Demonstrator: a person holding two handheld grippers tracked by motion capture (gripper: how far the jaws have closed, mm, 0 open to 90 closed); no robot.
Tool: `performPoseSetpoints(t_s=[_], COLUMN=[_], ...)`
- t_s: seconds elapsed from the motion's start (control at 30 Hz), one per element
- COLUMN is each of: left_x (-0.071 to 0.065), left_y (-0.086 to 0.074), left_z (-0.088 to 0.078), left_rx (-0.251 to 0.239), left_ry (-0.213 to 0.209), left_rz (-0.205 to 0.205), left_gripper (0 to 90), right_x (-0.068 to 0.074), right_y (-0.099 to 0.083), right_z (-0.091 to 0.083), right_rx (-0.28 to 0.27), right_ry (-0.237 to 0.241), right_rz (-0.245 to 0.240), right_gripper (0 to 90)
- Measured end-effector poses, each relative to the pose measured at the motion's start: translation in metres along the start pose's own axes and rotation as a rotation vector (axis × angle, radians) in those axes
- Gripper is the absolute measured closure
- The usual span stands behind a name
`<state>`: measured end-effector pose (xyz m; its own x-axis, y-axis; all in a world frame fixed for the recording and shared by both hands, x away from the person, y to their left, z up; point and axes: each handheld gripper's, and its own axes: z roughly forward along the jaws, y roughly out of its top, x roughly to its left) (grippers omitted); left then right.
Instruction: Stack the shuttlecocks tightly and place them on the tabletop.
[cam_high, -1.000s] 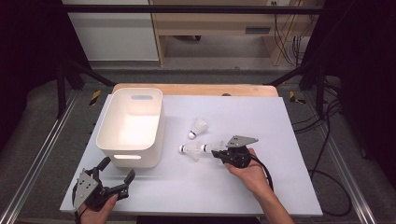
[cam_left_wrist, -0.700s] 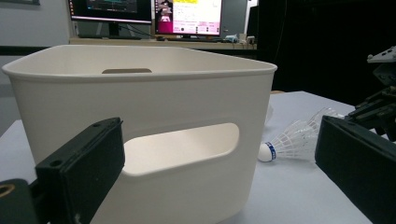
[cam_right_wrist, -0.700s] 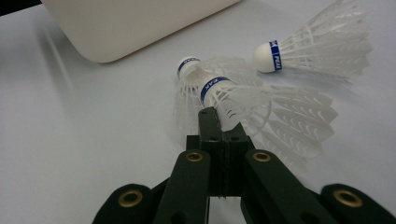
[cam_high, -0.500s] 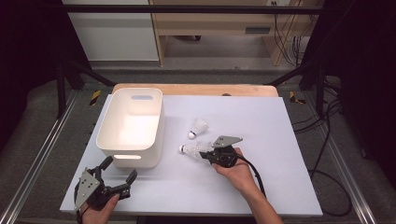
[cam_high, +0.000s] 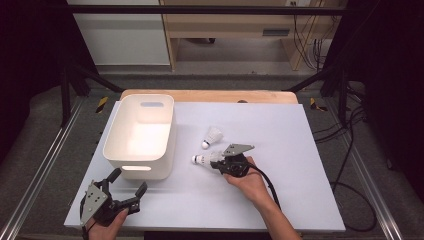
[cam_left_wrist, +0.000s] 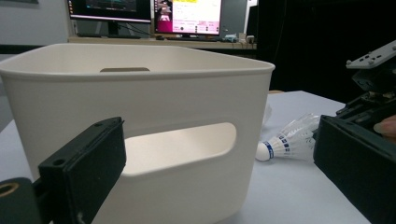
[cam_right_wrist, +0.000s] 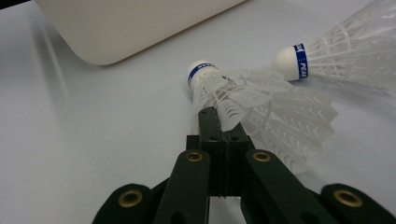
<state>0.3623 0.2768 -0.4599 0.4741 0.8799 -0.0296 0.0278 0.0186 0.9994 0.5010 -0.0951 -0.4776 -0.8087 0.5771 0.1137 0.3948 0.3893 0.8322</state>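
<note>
A white shuttlecock (cam_high: 202, 159) lies on the white table top, cork toward the bin; it also shows in the right gripper view (cam_right_wrist: 261, 107) and the left gripper view (cam_left_wrist: 289, 140). My right gripper (cam_high: 217, 162) has its jaws shut, and its tips (cam_right_wrist: 212, 114) press against the feather skirt; whether a feather is pinched I cannot tell. A second shuttlecock (cam_high: 214, 136) (cam_right_wrist: 345, 51) lies just beyond. My left gripper (cam_high: 129, 180) rests open at the table's near left, facing the white bin (cam_left_wrist: 140, 93), nothing between its jaws.
The white plastic bin (cam_high: 145, 170) with handle cut-outs stands at the table's left and looks empty inside. A wooden board edge (cam_high: 210, 95) runs along the table's far side. Black cable trails from the right gripper toward the near edge.
My right gripper has slid left across the table until its shut tips meet the nearer shuttlecock's skirt. The left gripper and both shuttlecocks have stayed put.
</note>
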Motion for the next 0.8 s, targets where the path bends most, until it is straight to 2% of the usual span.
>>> performPoseSetpoints(t_s=[0.1,0.6,0.8], left_x=[0.000,-0.003,-0.003], left_y=[0.000,0.000,-0.001], left_z=[0.001,0.002,0.002], left_rx=[-0.001,0.006,0.010], left_ry=[-0.004,-0.029,-0.032], left_rz=[-0.011,0.008,0.005], left_gripper=[2.6,2.4,2.4], right_x=[0.002,0.008,0.009], right_y=[0.002,0.008,0.006], right_z=[0.001,0.013,0.013], right_rx=[0.004,0.031,0.051], right_ry=[-0.002,0.006,-0.003], right_rz=[-0.008,-0.041,-0.043], right_gripper=[90.0,89.4,78.4])
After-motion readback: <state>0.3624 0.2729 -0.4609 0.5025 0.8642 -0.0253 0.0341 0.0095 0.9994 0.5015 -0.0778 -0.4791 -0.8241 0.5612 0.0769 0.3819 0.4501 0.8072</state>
